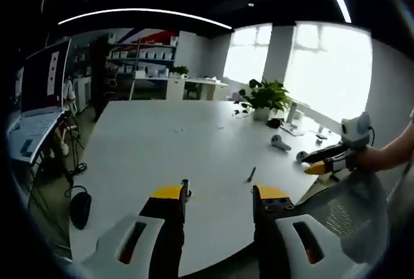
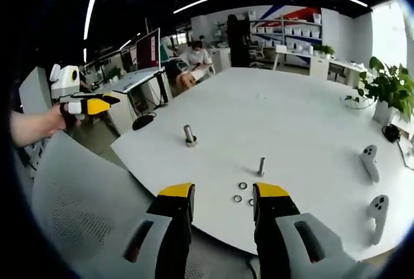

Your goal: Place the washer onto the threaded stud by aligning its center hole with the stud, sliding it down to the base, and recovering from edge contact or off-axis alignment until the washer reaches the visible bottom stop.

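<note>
Three small washers lie on the white table (image 2: 297, 117) just ahead of my right gripper (image 2: 223, 195), whose jaws stand open with nothing between them: one washer (image 2: 242, 186) farther off, two (image 2: 237, 199) (image 2: 251, 202) nearer. A thin threaded stud (image 2: 261, 166) stands upright just beyond them. A second, thicker stud (image 2: 189, 135) on a wider base stands farther left. My left gripper (image 1: 220, 198) is open and empty near the table edge, with the thicker stud (image 1: 185, 188) by its left jaw and the thin stud (image 1: 251, 174) ahead to the right.
A mesh chair back (image 2: 84, 188) sits between me and the table edge. Two controllers (image 2: 369, 160) (image 2: 378, 211) lie at the right, with a potted plant (image 2: 388, 91) beyond. A person (image 2: 194, 55) sits at a far desk. A hand holds each gripper off the table.
</note>
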A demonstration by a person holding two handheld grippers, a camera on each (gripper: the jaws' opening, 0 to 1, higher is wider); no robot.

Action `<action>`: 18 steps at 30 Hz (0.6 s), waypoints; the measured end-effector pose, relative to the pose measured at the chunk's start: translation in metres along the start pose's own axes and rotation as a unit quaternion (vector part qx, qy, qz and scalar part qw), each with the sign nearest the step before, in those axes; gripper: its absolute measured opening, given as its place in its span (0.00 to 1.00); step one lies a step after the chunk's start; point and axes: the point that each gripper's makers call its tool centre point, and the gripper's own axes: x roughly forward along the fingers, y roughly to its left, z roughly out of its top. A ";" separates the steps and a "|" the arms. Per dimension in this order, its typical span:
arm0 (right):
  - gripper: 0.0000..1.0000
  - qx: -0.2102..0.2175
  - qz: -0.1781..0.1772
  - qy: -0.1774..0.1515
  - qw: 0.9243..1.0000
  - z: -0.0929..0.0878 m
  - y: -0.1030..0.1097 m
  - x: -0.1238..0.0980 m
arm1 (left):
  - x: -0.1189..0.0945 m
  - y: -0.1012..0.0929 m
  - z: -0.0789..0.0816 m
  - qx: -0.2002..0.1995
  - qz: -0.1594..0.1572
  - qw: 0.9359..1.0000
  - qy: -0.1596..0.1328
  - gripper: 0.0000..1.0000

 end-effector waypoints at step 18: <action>0.39 0.014 0.004 -0.009 1.000 0.004 0.000 -0.001 | 0.000 -0.003 0.000 0.030 0.000 1.000 0.000 0.40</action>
